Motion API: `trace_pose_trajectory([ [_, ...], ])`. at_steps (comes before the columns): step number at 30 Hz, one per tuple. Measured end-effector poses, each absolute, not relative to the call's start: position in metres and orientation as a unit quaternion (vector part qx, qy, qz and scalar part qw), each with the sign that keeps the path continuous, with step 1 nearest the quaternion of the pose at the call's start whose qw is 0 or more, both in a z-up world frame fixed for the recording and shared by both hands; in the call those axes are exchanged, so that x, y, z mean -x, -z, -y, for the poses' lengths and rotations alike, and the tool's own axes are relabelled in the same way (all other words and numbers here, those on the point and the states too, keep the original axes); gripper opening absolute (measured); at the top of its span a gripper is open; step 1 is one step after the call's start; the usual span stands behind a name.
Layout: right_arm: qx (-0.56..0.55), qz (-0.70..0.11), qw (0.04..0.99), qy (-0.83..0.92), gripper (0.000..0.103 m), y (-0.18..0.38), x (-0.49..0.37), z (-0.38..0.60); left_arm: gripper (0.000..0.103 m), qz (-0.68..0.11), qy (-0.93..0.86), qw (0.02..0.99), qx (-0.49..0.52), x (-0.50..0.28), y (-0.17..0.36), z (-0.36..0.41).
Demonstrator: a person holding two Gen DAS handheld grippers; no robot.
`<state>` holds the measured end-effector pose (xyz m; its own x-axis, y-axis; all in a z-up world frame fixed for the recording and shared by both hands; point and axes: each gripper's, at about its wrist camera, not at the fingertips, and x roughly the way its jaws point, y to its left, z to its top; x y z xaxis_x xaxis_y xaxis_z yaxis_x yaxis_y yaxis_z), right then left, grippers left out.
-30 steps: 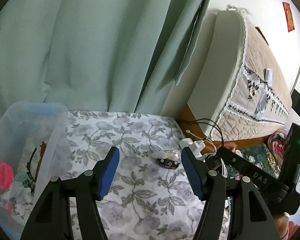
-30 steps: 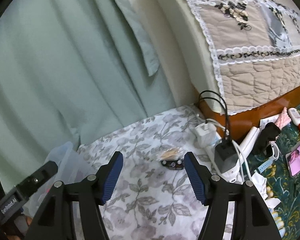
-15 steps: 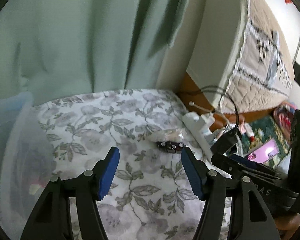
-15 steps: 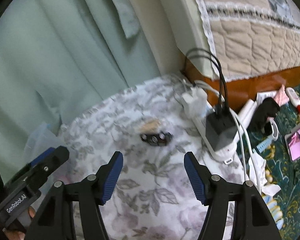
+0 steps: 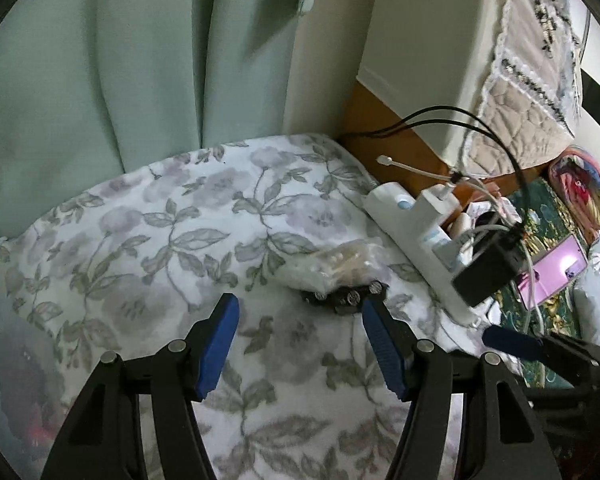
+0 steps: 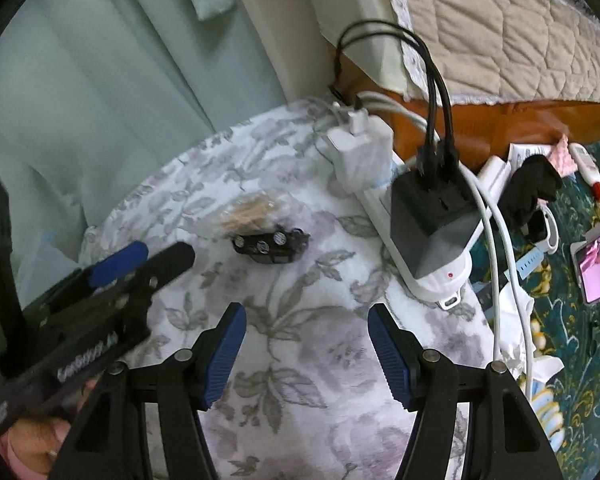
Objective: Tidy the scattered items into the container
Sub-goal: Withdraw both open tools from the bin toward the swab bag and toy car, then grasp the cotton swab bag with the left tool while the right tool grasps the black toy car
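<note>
At far left the container [image 5: 16, 380] shows only as a blurred, cut-off wall. Our left gripper [image 5: 300, 340] has its jaws apart and empty. The black clip [image 5: 346, 298], possibly a hair clip, lies just ahead, toward its right finger, long axis crosswise, touching the plastic bag [image 5: 336, 266]. Our right gripper [image 6: 306, 344], likewise apart and empty, sits farther back.

Small studded item [image 6: 269, 245] lies on floral cloth [image 6: 300, 320], frame centre; plastic packet [image 6: 252, 210] touching it behind. Power strip [image 6: 428, 268] at right cloth edge, charger block [image 6: 432, 216] on it. Phone [image 6: 598, 264] far right. Curtain [image 6: 80, 80] upper left.
</note>
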<state>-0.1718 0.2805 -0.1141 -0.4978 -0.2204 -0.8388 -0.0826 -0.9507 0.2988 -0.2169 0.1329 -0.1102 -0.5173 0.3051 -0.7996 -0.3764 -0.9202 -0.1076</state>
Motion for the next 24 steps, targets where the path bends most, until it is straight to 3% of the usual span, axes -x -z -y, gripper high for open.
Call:
trace_pose_trajectory([
  [21,-0.525,0.152,0.021,0.837,0.067,0.133,0.171,-0.287,0.065,-0.076,-0.850,0.235,0.466,0.252,0.140,-0.173],
  [24,-0.524,0.150,0.021,0.838,0.067,0.132,0.172,-0.287,0.060,-0.075,-0.852,0.231,0.463,0.251,0.140,-0.172],
])
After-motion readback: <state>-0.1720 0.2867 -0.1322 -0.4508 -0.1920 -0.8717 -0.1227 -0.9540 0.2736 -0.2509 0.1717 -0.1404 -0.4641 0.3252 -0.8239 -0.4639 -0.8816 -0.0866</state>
